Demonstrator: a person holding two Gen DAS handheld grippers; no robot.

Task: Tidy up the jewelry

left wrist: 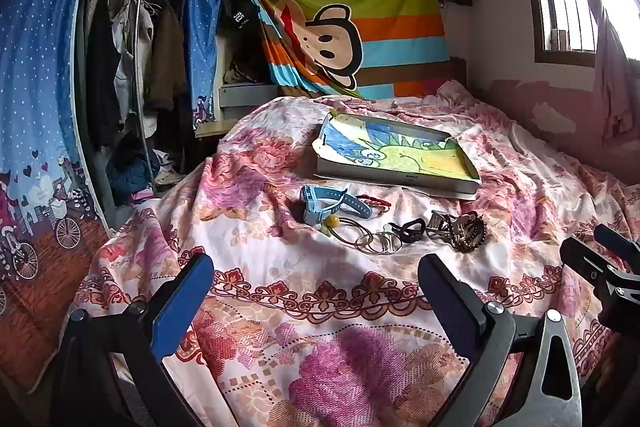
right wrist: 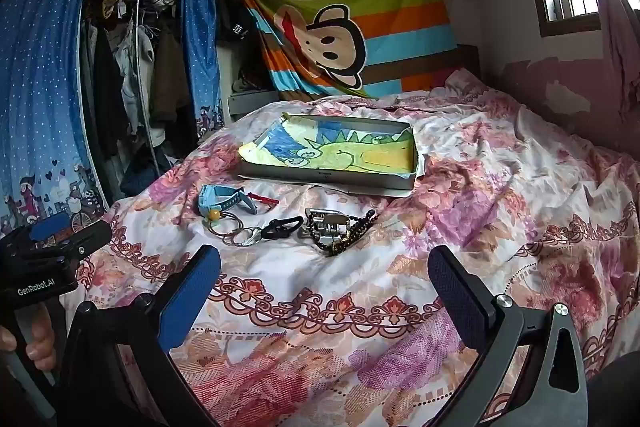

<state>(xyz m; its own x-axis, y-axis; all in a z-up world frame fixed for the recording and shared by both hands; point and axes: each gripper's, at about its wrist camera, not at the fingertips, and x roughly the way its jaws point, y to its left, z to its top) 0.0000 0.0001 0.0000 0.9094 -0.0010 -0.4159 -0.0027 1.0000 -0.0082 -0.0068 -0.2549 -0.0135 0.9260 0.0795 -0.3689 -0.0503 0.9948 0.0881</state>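
Two views are given. From the left wrist, the left gripper (left wrist: 316, 279) is seen spread wide and empty above the floral bedspread (left wrist: 340, 347); a blue watch (left wrist: 324, 205), one red clip (left wrist: 376, 201), thin rings (left wrist: 372, 241), a black clasp (left wrist: 410, 229) and a beaded bracelet (left wrist: 470, 225) are laid in a row near a shallow box (left wrist: 394, 157), nothing blocking them. The right gripper's tip (left wrist: 604, 255) is glimpsed at the right edge. From the right wrist, the right gripper (right wrist: 324, 277) is likewise wide open and empty, and a metal clasp piece (right wrist: 328, 225) is shown more clearly; only here are fingers (right wrist: 40, 345) on the other handle seen.
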